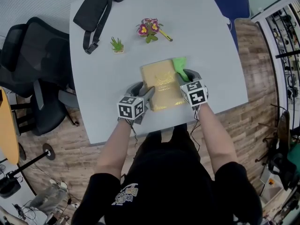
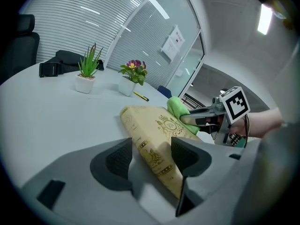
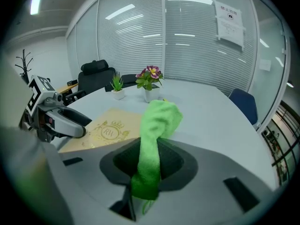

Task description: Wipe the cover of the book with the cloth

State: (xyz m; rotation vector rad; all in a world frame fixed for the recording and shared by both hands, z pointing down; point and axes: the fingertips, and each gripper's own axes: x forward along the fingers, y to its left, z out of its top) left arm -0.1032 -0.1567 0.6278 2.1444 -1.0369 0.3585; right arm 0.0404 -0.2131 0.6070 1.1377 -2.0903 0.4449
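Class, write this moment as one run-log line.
right gripper: shut on cloth, at far right corner of book | left gripper: open, astride book's spine | book: flat on table
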